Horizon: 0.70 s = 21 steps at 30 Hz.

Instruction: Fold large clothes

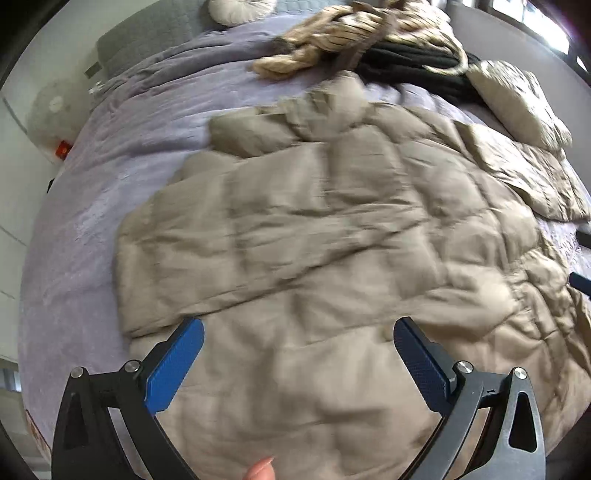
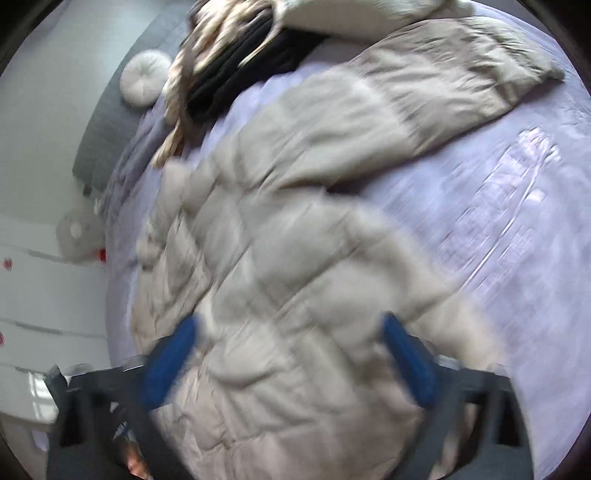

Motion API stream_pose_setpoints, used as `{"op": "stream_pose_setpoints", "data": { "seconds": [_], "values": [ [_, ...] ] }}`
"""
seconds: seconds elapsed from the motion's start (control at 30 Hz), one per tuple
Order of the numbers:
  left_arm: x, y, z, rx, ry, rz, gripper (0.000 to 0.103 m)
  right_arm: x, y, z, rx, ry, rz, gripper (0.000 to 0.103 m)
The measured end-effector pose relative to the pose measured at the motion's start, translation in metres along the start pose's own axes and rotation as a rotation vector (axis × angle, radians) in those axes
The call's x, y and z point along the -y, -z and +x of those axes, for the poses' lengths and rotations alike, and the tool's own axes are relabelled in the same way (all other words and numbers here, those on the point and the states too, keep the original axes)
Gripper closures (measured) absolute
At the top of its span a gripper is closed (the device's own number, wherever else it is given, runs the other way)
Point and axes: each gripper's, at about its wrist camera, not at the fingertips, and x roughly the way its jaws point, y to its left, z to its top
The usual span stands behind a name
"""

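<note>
A beige quilted puffer coat [image 1: 332, 229] lies spread across a bed covered with a lilac bedspread [image 1: 110, 177], and it fills most of both views. One sleeve is folded across the body of the coat, its edge running on a slant above the left gripper [image 1: 297, 332]; in the right wrist view the other sleeve [image 2: 424, 92] stretches away toward the far corner of the bed. The left gripper hangs above the lower part of the coat with its blue pads [image 1: 173, 369] spread wide and nothing between them. The right gripper [image 2: 291, 328] is likewise wide open over the coat, holding nothing, though that view is blurred and the fabric's folds are hard to read there. A fingertip [image 1: 260, 469] shows at the bottom edge of the left wrist view. Beyond the coat, near the head of the bed, sits a heap of tan striped cloth [image 1: 343, 33] on top of a black garment [image 1: 413, 62], with a pale pillow [image 1: 517, 99] beside it and a round white cushion [image 2: 142, 79] against the grey headboard [image 2: 110, 122].
</note>
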Motion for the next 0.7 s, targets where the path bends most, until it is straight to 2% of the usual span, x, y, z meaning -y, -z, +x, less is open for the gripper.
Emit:
{"op": "stream_pose_setpoints", "data": {
  "seconds": [0.17, 0.23, 0.33, 0.4, 0.57, 0.7],
  "values": [
    [0.063, -0.023, 0.012, -0.021, -0.004, -0.013, 0.000, 0.060, -0.058, -0.014, -0.017, -0.048, 0.095, 0.000],
    [0.088, -0.034, 0.020, -0.040, -0.015, -0.024, 0.000, 0.080, -0.078, -0.016, -0.021, -0.037, 0.121, 0.000],
    [0.116, -0.045, 0.025, -0.071, 0.028, -0.028, 0.000, 0.108, -0.105, -0.022, 0.026, 0.004, 0.146, 0.000],
    [0.130, -0.049, 0.025, -0.067, 0.022, -0.024, 0.000, 0.128, -0.121, -0.023, 0.056, 0.004, 0.194, 0.000],
    [0.155, -0.056, 0.026, -0.084, 0.029, -0.014, 0.000, 0.175, -0.153, -0.013, 0.115, -0.084, 0.362, 0.000],
    [0.163, -0.061, 0.027, -0.090, 0.012, -0.010, 0.000, 0.191, -0.174, -0.001, 0.158, -0.184, 0.449, 0.000]
  ]
}}
